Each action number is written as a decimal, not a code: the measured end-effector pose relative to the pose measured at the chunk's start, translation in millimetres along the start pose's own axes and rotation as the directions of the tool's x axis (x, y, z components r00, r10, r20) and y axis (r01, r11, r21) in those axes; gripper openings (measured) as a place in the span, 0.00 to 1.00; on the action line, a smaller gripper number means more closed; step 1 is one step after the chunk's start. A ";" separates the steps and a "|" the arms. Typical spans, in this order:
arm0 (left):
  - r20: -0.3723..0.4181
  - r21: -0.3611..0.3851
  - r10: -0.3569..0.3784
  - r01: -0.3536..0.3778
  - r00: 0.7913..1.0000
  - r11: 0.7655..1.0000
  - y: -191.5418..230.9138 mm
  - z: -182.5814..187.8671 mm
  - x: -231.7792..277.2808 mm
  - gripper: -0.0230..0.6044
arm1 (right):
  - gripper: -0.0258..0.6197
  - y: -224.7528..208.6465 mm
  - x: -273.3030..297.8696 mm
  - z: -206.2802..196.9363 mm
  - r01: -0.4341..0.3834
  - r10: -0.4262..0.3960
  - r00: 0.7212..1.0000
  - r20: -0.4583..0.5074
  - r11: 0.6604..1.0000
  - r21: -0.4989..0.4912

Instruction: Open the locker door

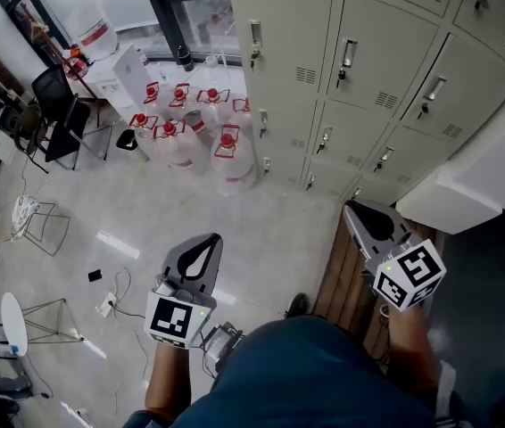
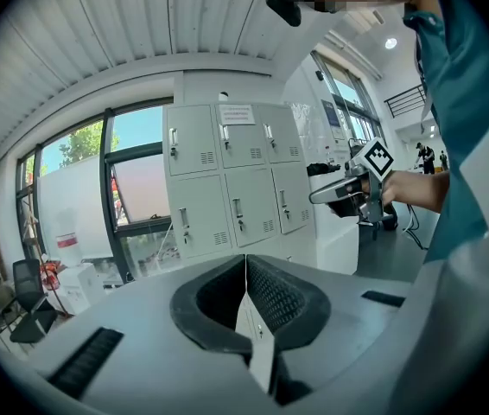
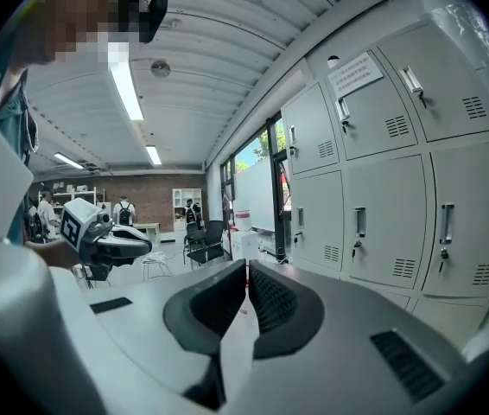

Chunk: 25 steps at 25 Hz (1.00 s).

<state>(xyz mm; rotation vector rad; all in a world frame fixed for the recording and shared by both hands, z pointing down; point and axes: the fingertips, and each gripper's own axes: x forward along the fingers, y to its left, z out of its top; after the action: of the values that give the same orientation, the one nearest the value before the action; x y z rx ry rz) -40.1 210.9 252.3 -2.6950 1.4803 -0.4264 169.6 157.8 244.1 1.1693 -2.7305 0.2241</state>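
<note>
left gripper (image 1: 204,243) and right gripper (image 1: 366,221): jaws clenched on nothing, black ribbed pads (image 2: 275,296) meeting. pale grey metal lockers (image 1: 386,52), flat doors shut, fill the frame's upper right.

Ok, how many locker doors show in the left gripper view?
6 locker doors: top row left, middle, right; row beneath left, middle, right. A further row below is mostly hidden behind the left gripper.
</note>
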 end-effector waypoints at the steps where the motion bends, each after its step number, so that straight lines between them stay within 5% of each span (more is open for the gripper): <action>1: -0.001 0.003 0.003 -0.003 1.000 1.000 -0.9 2.9 8.1 0.07 | 0.10 -9.2 0.5 0.7 -0.002 0.002 1.000 0.004 1.000 0.000; 9: -0.001 0.041 -0.025 0.025 1.000 0.999 -14.1 17.0 68.2 0.07 | 0.10 -56.2 -6.6 -12.6 -0.006 0.006 1.000 -0.002 1.000 0.006; 18: 0.023 0.056 -0.146 0.144 0.989 0.988 7.9 23.9 149.5 0.07 | 0.10 -113.1 -11.7 -26.9 0.163 -0.161 0.986 -0.036 0.985 0.052; 25: 0.059 0.063 -0.246 0.243 0.967 0.968 59.1 30.9 199.9 0.07 | 0.10 -127.6 34.8 -2.0 0.257 -0.255 0.966 -0.038 0.965 0.045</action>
<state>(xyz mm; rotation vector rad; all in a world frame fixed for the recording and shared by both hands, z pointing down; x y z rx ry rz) 20.7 9.2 257.1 -2.8268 1.1058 -0.3761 239.0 46.7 262.6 1.5015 -2.5254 0.2750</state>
